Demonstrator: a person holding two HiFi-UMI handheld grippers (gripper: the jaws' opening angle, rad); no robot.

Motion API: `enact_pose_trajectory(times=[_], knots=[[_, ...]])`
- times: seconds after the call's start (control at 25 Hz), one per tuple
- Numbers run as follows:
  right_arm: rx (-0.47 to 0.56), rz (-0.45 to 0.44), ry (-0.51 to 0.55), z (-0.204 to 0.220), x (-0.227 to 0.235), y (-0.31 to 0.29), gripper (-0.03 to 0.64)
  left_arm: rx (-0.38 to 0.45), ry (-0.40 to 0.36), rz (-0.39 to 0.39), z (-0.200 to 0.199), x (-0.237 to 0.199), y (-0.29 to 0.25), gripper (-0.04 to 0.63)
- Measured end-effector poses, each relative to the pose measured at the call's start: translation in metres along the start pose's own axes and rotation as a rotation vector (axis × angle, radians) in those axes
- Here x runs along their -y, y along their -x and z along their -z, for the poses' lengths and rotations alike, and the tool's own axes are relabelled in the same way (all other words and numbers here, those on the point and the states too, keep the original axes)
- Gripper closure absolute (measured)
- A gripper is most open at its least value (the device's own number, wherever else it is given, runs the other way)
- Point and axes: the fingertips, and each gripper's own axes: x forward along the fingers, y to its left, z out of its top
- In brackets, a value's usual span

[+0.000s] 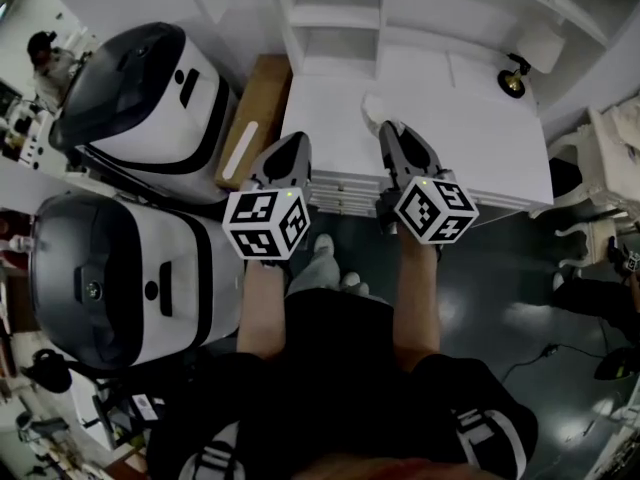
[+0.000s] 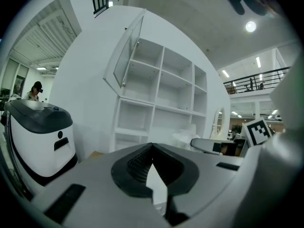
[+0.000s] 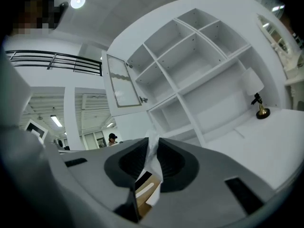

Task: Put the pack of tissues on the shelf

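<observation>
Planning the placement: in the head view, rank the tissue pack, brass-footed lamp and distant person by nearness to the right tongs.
1. White crinkly pack of tissues: pinched in the right tongs.
2. White-shaded, brass-footed lamp: farther back, to the right.
3. Distant person: far left, in the background.

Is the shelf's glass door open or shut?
Open: the glass door stands swung out from the shelf, away from its frame.

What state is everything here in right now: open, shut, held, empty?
right gripper: shut on the pack of tissues.
pack of tissues: pinched between the jaws, not yet on the shelf.
left gripper: shut, holding nothing.
shelf: compartments in view are empty.
glass door: swung open.
lamp: standing upright on the white top.
</observation>
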Motion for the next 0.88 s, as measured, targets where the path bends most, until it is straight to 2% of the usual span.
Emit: enact_pose_trajectory(times=[0.16,0.52,0.88], knots=[[-0.027,0.001,-0.006,0.013,0.008,-0.017,0.552,-0.024,0.008,-0.013,0.012,-0.014,-0.015,0.584],[0.008,0.086,0.025,-0.014,0.051,-0.031,0.551,-0.002,0.000,0.043,0.001,-0.007,-0.068,0.584],[0.003,0.043,0.068,-0.034,0.059,-0.100,0.551,0.040,0.015,0.029,-0.029,-0.038,-0.124,0.584]])
